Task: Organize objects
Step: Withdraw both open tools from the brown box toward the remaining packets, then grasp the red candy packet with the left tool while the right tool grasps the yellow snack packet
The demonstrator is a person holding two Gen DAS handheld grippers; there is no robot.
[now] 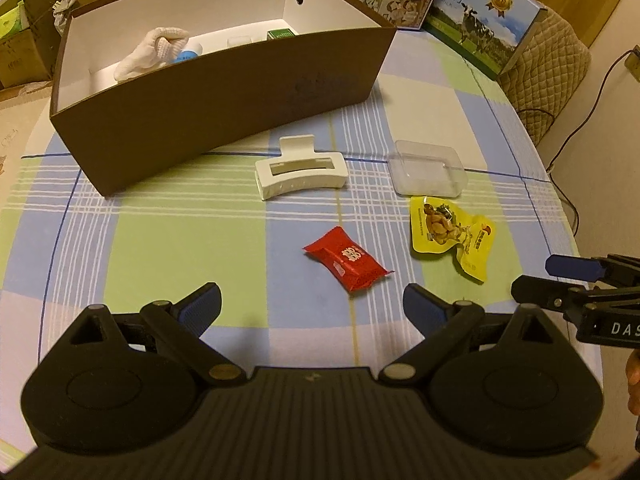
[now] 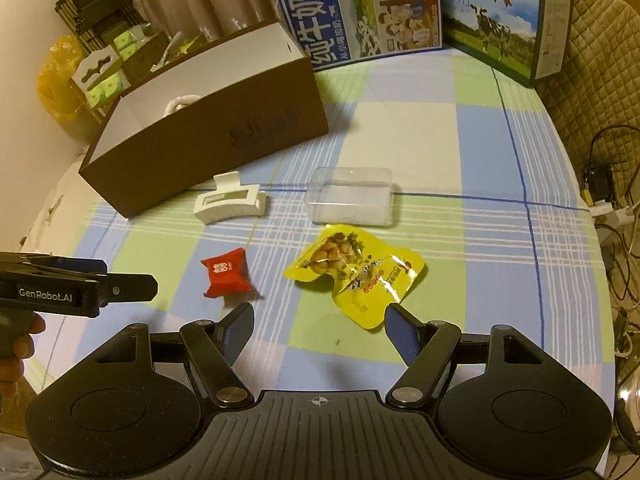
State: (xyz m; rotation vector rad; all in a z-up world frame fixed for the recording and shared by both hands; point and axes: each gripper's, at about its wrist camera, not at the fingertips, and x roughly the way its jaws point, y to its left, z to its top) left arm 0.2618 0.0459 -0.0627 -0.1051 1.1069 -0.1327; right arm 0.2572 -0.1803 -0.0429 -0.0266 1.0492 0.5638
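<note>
On the checked tablecloth lie a red snack packet (image 1: 347,259) (image 2: 228,273), a yellow snack pouch (image 1: 452,233) (image 2: 354,276), a white hair claw clip (image 1: 301,172) (image 2: 230,199) and a clear plastic box (image 1: 427,168) (image 2: 350,196). Behind them stands a brown box (image 1: 224,92) (image 2: 208,136) holding a white cloth (image 1: 154,51) and small items. My left gripper (image 1: 312,304) is open, just short of the red packet. Close to the yellow pouch, my right gripper (image 2: 320,320) is also open and holds nothing.
Milk cartons (image 2: 356,4) (image 1: 484,12) stand along the table's far edge. A quilted chair back (image 2: 600,60) and cables (image 2: 616,216) are at the right. Cardboard boxes with green packs (image 2: 116,64) sit behind the brown box on the left.
</note>
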